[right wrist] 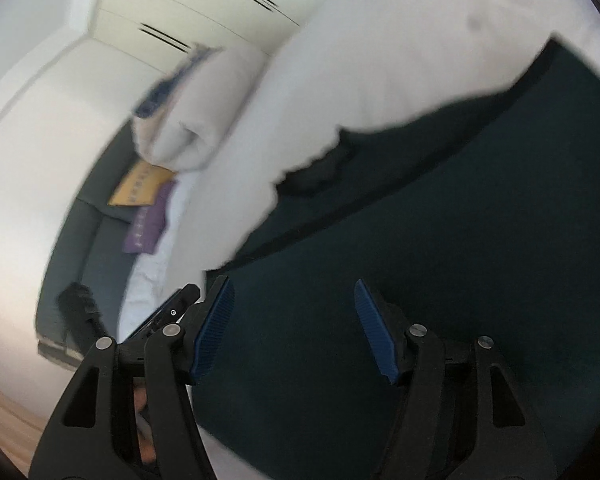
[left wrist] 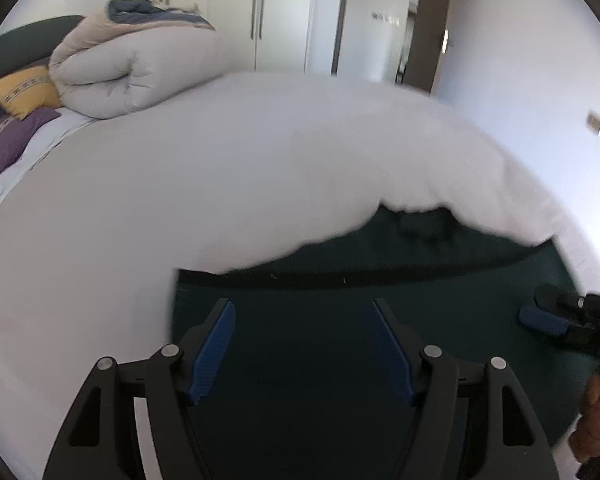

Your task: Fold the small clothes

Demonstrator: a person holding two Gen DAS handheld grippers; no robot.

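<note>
A dark green garment lies flat on the white bed; it also shows in the right wrist view. My left gripper is open just above the garment near its left edge, holding nothing. My right gripper is open over the same garment, holding nothing. The right gripper also shows at the right edge of the left wrist view, low over the cloth. Both views are blurred.
A rolled white duvet and yellow and purple pillows sit at the head of the bed. White wardrobe doors stand behind. A wooden floor lies beside the bed.
</note>
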